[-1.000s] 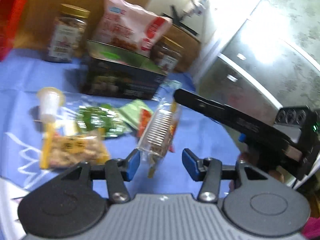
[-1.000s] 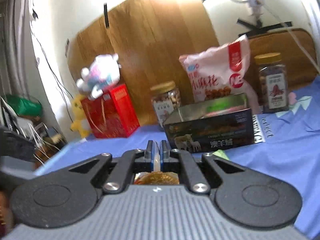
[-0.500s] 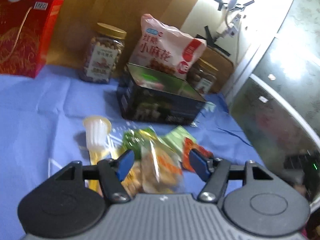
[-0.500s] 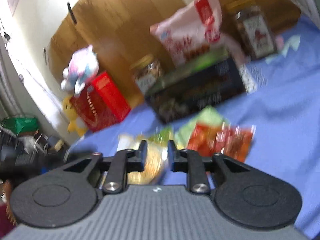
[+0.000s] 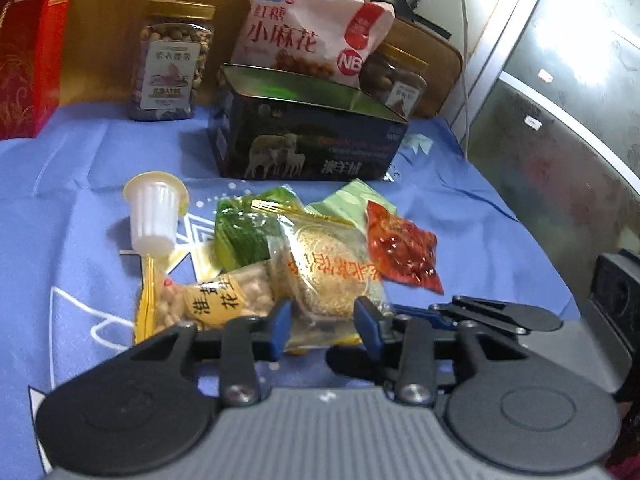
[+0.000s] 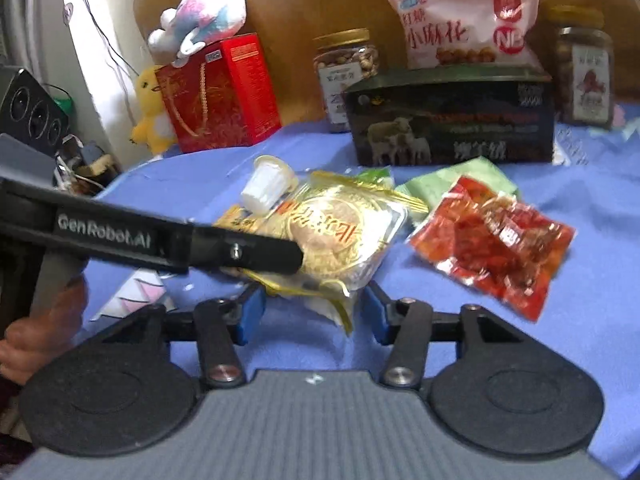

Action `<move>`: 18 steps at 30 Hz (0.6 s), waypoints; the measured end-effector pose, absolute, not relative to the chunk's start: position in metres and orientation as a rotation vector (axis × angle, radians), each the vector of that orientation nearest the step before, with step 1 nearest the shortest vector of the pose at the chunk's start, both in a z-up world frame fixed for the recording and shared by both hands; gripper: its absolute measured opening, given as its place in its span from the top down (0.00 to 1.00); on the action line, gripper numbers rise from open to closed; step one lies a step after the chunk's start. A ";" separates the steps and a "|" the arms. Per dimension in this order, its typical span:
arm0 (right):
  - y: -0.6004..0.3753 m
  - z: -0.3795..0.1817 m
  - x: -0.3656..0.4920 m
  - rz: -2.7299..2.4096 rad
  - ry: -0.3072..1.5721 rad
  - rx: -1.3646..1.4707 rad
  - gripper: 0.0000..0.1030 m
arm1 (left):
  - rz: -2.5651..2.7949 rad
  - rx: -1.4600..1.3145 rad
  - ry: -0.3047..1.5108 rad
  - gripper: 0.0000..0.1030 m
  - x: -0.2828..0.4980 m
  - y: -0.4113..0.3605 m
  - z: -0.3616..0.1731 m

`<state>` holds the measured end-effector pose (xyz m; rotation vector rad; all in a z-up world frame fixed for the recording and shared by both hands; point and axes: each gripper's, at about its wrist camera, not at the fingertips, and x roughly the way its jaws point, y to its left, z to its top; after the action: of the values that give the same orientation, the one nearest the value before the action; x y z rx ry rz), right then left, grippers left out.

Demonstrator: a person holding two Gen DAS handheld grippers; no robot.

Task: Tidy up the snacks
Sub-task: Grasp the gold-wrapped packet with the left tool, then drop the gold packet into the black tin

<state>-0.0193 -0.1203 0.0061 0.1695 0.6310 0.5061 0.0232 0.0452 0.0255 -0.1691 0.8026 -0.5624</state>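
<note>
A clear-wrapped round cake packet (image 5: 332, 276) (image 6: 340, 232) lies on a pile of small snacks on the blue cloth (image 5: 80, 200). My left gripper (image 5: 322, 328) (image 6: 298, 256) is closing, and its blue pads press the packet's crumpled near end. The jaws of my right gripper (image 6: 313, 314) (image 5: 416, 311) are opening. The packet's corner sits between its pads, untouched. Around the packet lie a white jelly cup (image 5: 154, 212), a green packet (image 5: 244, 232), a yellow peanut packet (image 5: 212, 300) and a red packet (image 5: 400, 252) (image 6: 492, 240).
An open dark box (image 5: 308, 140) stands behind the pile. A pink snack bag (image 5: 308, 36) and two jars (image 5: 172, 60) (image 5: 400, 80) stand behind it, a red gift box (image 5: 28, 52) to the left. Plush toys (image 6: 200, 16) top that box. A hand (image 6: 40, 332) holds the left gripper.
The right gripper went from shut on the cake packet to open. Both grippers came down to the pile, and the left jaws narrowed onto the packet.
</note>
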 end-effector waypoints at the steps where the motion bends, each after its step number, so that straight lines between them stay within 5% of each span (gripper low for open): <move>1: -0.119 0.006 -0.021 0.488 0.621 0.139 0.62 | -0.561 -0.172 0.795 0.69 0.022 0.046 0.025; 11: -0.123 0.034 -0.033 0.423 0.400 0.039 0.66 | -0.600 -0.158 0.637 0.70 0.017 0.047 0.069; 18: -0.149 0.057 0.018 0.320 0.285 0.024 0.66 | -0.634 -0.146 0.543 0.70 0.082 0.013 0.099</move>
<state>0.0181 -0.1492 0.0567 0.0241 0.2854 0.3199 0.0819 0.0130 0.0993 -0.1460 0.5434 -0.6338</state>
